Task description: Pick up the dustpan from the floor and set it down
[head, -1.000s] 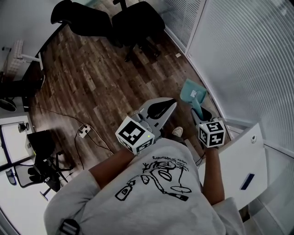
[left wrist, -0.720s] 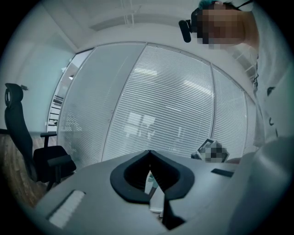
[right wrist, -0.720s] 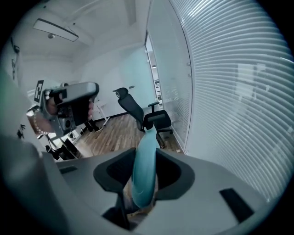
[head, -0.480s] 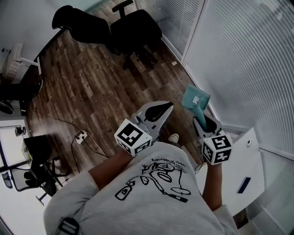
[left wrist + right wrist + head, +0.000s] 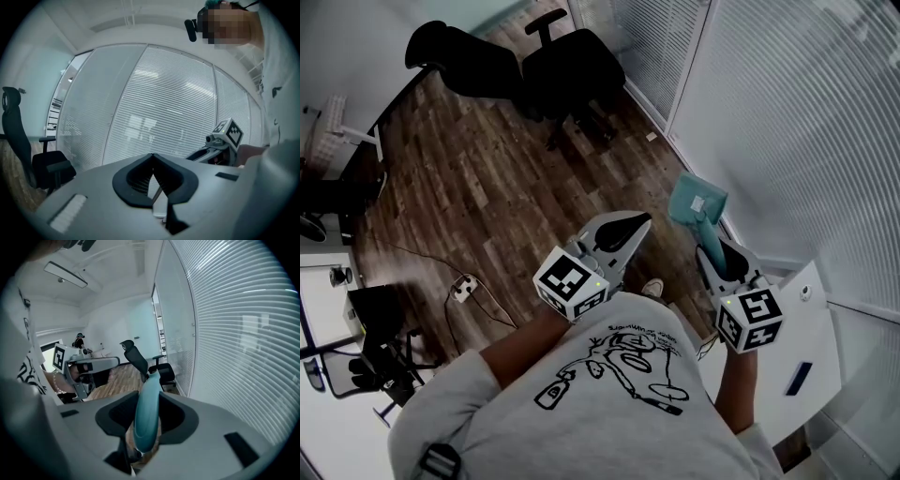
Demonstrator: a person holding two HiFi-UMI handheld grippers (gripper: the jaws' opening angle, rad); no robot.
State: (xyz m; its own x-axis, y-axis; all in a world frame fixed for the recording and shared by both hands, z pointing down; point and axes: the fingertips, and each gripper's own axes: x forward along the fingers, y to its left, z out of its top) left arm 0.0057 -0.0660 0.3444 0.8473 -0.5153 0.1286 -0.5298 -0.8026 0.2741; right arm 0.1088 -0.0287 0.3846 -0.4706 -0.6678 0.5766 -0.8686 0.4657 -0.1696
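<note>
Dark wooden floor (image 5: 469, 187) fills the left of the head view, with two black office chairs (image 5: 572, 66) at the far end and a glass wall covered by white blinds (image 5: 787, 122) running along the right. A power strip (image 5: 469, 278) with its cable is seen on the floor at the near left, and a white counter (image 5: 787, 347) is seen at the near right.

The teal dustpan (image 5: 697, 206) is held clear of the floor, near the foot of the blinds. Its handle (image 5: 146, 413) is pinched between the jaws of the right gripper (image 5: 719, 260), with the pan end pointed away from the person and tilted downward. In the right gripper view the handle is seen running straight out between the pads, so the grip appears centred and firm.

The left gripper (image 5: 623, 228) is held just left of the dustpan, apart from it. Its jaws are pressed together at the tips with nothing between them.

The pick-up is judged to be done, since no part of the dustpan is seen touching the floor. The setting down is left. Where it is to be placed cannot be told from the task.
</note>
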